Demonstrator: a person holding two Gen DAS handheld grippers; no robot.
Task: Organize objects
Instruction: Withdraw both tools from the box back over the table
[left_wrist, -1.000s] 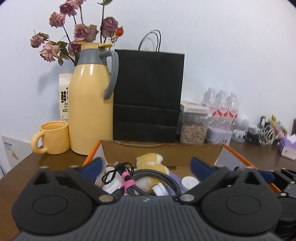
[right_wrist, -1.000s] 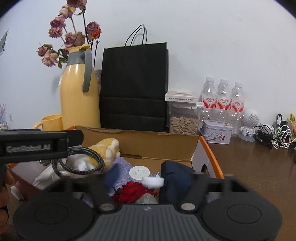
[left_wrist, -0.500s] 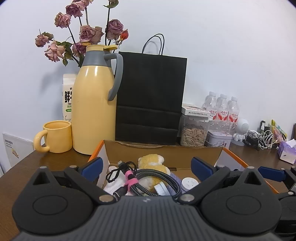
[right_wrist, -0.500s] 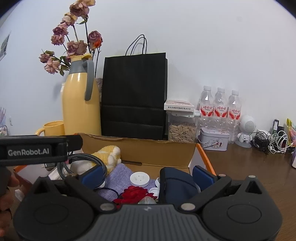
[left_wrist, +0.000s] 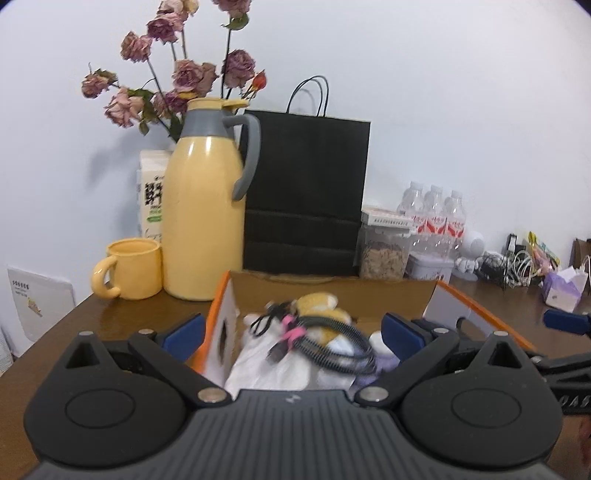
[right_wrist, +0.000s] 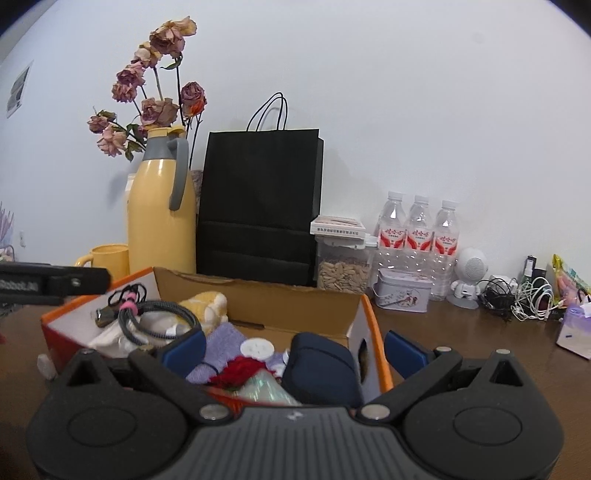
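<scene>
Plainly, a dark brown wooden surface (right_wrist: 461, 332) runs along a bare white wall. Against the wall at the back edge stand a yellow jug (left_wrist: 203, 221), a yellow mug (left_wrist: 135, 267), a black paper bag (right_wrist: 258, 206) and three water bottles (right_wrist: 419, 236). An open cardboard box (right_wrist: 258, 301) sits nearer the front edge, filled with a coiled cable (left_wrist: 328, 343), a plush toy (right_wrist: 207, 304) and a dark pouch (right_wrist: 321, 365). Both the left tongs (left_wrist: 291, 330) and the right tongs (right_wrist: 293, 347) stand wide over the box, holding nothing.
</scene>
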